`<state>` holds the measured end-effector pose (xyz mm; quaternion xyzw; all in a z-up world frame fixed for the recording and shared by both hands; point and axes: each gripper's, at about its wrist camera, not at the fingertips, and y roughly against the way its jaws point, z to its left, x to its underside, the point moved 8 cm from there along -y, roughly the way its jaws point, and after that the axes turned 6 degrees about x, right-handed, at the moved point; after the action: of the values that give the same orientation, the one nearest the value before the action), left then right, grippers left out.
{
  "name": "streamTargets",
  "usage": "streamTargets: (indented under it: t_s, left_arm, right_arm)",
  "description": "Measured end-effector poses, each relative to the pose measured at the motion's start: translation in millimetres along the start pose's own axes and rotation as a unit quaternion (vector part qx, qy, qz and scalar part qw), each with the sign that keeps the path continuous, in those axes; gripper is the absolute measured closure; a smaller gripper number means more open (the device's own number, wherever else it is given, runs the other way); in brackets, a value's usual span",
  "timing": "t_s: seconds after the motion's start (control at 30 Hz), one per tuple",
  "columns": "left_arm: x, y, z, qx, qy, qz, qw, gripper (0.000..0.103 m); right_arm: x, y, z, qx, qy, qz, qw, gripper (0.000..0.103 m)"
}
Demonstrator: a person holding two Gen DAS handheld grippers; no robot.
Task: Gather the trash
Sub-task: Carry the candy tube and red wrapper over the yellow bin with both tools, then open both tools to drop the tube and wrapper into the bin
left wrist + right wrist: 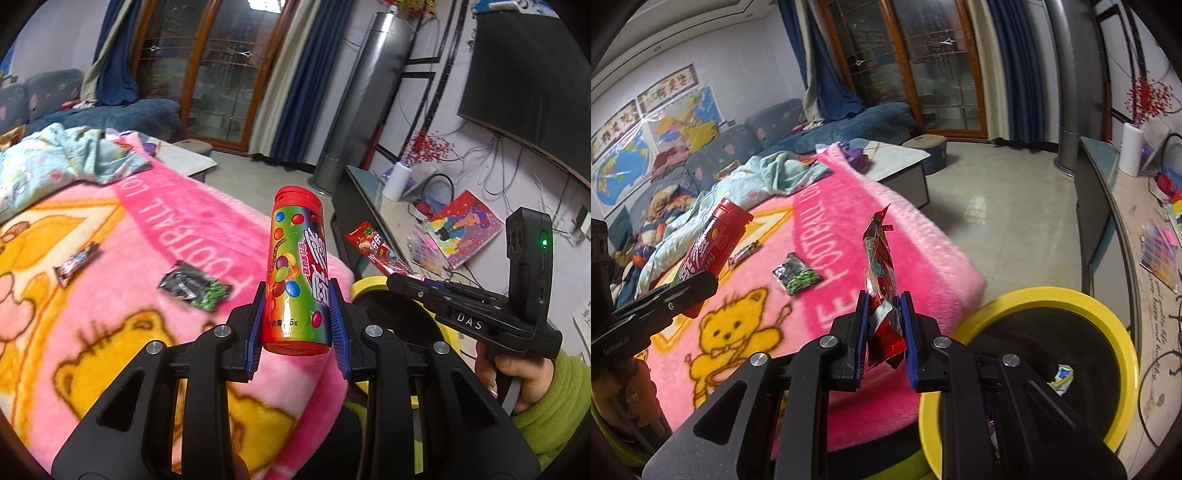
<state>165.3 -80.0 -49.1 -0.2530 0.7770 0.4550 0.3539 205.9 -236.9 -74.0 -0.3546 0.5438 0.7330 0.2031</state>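
My left gripper [297,295] is shut on a red-capped candy tube [298,269] with coloured dots, held upright above the edge of the pink blanket [110,295]. It also shows at the left of the right wrist view [713,243]. My right gripper [884,306] is shut on a red snack wrapper [881,266]; that wrapper also shows in the left wrist view [373,251]. A yellow-rimmed trash bin [1123,332] stands just right of the right gripper, with scraps inside. A black-and-green packet [194,286] and a dark candy bar wrapper [75,264] lie on the blanket.
A light blue cloth [66,162] is bunched at the blanket's far end. A low TV cabinet [1108,221] with a paper roll and books runs along the right wall. A tower fan [369,96], a sofa [775,125] and tiled floor [997,206] lie beyond.
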Motion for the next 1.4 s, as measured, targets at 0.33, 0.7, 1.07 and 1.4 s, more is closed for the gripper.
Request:
streamTargets:
  t_s: [0.33, 0.7, 1.07, 1.4]
  left_arm:
    - [1.1, -25.6, -39.0, 0.031, -0.029, 0.015, 0.9990, 0.079]
    - [12.6, -57.5, -78.3, 0.066, -0.056, 0.039, 0.9955, 0.079]
    - [29.6, -91.4, -112.1, 0.095, -0.086, 0.072, 0.9892, 0.079]
    - [50.7, -126.6, -131.1, 0.120, -0.101, 0.113, 0.9812, 0.079]
  right_arm:
    - [2.9, 16.8, -42.5, 0.028, -0.040, -0.009, 0.999, 0.087]
    - [17.9, 34.7, -94.9, 0.071, -0.090, -0.015, 0.993, 0.086]
    - [37.0, 43.9, -142.5, 0.100, -0.143, -0.007, 0.985, 0.086]
    - [55.4, 38.3, -173.9, 0.109, -0.191, 0.017, 0.975, 0.084]
